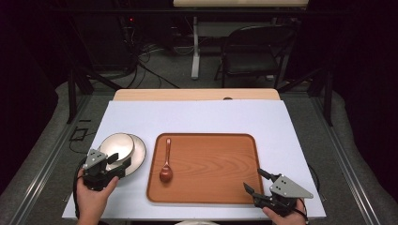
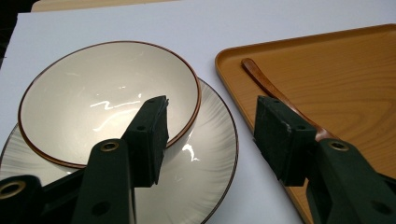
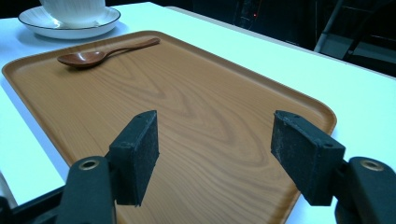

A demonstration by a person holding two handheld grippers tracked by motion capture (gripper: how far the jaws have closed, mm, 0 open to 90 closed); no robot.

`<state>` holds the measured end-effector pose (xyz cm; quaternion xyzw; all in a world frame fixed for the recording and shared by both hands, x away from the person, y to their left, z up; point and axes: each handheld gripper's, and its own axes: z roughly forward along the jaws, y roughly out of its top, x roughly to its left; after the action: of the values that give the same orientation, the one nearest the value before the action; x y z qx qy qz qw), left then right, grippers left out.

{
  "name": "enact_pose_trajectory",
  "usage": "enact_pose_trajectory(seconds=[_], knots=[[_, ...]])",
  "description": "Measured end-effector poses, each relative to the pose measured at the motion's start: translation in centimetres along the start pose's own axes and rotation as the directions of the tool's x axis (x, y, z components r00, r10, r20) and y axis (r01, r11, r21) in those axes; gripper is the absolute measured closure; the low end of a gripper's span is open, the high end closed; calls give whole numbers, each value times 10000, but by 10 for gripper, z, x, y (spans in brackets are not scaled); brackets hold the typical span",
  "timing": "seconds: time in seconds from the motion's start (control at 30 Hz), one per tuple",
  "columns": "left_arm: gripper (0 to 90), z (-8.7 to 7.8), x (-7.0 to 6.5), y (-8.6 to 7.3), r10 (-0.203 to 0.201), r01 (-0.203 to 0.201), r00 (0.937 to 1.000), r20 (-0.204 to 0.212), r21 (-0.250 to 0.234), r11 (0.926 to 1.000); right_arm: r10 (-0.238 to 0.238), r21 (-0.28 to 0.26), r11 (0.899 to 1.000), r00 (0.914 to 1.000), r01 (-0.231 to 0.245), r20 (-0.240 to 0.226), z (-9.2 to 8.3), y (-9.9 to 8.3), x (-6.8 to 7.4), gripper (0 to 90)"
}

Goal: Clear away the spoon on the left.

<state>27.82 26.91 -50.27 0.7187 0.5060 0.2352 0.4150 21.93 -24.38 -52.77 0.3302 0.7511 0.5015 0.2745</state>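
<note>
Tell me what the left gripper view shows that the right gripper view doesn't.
Left gripper view alone: the inside of the bowl, bare and glossy, and the left gripper with open jaws, one pad over the bowl's near rim. Right gripper view alone: the right gripper, jaws open over the tray's near end, and the spoon's whole length. Both: bowl on its plate, the wooden tray and the spoon on it.

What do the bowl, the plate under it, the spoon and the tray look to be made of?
The bowl looks like glazed ceramic: glossy cream surface with bright reflections and a brown rim line. The plate under it seems the same glazed ware, with faint radial streaks. The spoon appears to be dark lacquered wood, smooth and reddish-brown. The tray shows wood grain with a matte finish; solid wood or printed laminate cannot be told apart.
</note>
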Motion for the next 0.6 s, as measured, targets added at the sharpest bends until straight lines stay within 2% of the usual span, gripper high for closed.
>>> enact_pose_trajectory(seconds=[0.23,0.43,0.6], knots=[[451,2,0,-4,-50,50,10000,-2,-236,9997,0,11,10000,10000,0,-66,1,0,0,318],[447,6,-1,-6,-75,76,9999,110,-115,9999,85,39,10000,9999,-84,-120,2,-1,0,318],[439,5,-1,-6,-83,85,9999,107,-199,9998,16,64,10000,9999,-15,-123,3,-1,0,318]])
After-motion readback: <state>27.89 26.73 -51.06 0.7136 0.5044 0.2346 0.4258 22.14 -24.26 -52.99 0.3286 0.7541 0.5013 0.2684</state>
